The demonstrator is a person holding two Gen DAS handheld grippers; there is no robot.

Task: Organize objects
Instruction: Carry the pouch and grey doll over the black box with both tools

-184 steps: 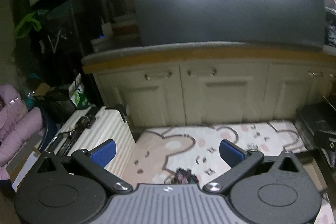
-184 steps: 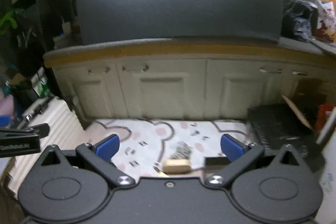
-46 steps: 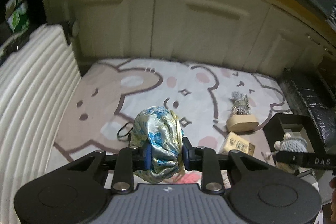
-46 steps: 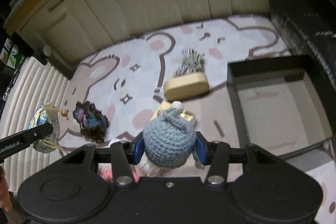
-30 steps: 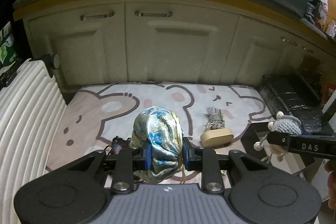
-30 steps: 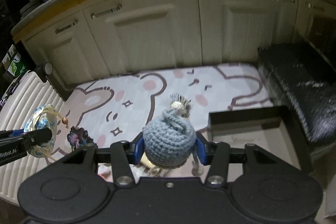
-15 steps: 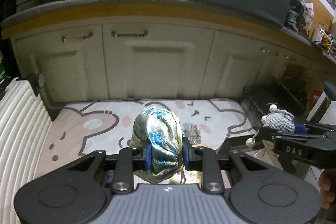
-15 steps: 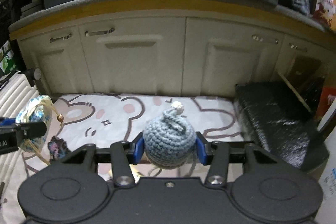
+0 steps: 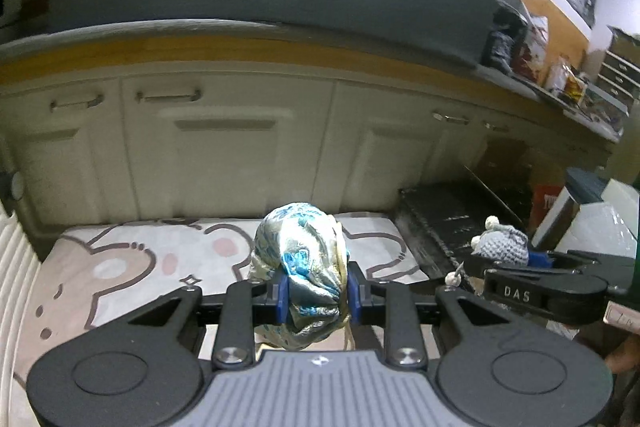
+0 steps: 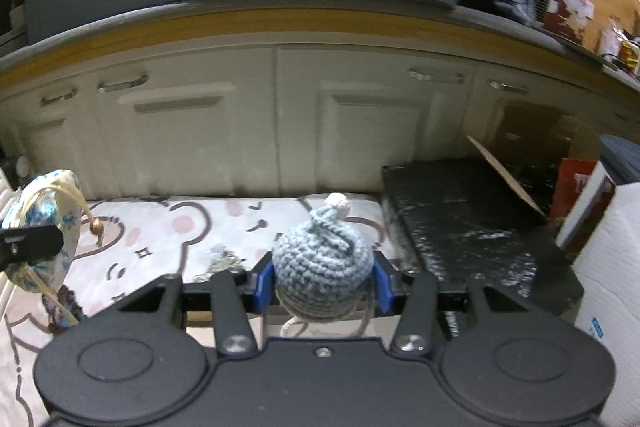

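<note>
My left gripper (image 9: pixel 314 293) is shut on a blue-and-gold silk pouch (image 9: pixel 302 259), held above the bear-print mat (image 9: pixel 132 267). The pouch also shows at the left edge of the right wrist view (image 10: pixel 40 227), with a cord and bead hanging from it. My right gripper (image 10: pixel 320 285) is shut on a grey-blue crocheted toy (image 10: pixel 320 263) with a white knob on top. It shows in the left wrist view (image 9: pixel 500 247) to the right of the pouch. A dark fluffy item (image 10: pixel 64 301) lies on the mat below the pouch.
Cream cabinet doors (image 10: pixel 276 131) under a wood-edged counter stand behind the mat. A black wrapped box (image 10: pixel 460 227) lies on the right, with a paper-towel roll (image 10: pixel 612 291) and a red carton (image 10: pixel 572 187) beyond. A white ribbed suitcase (image 9: pixel 12 267) stands at the left.
Both grippers have lifted and tilted up with their objects since a second ago; the floor items and black tray have dropped out of view. Six seconds ago both grippers were open and empty.
</note>
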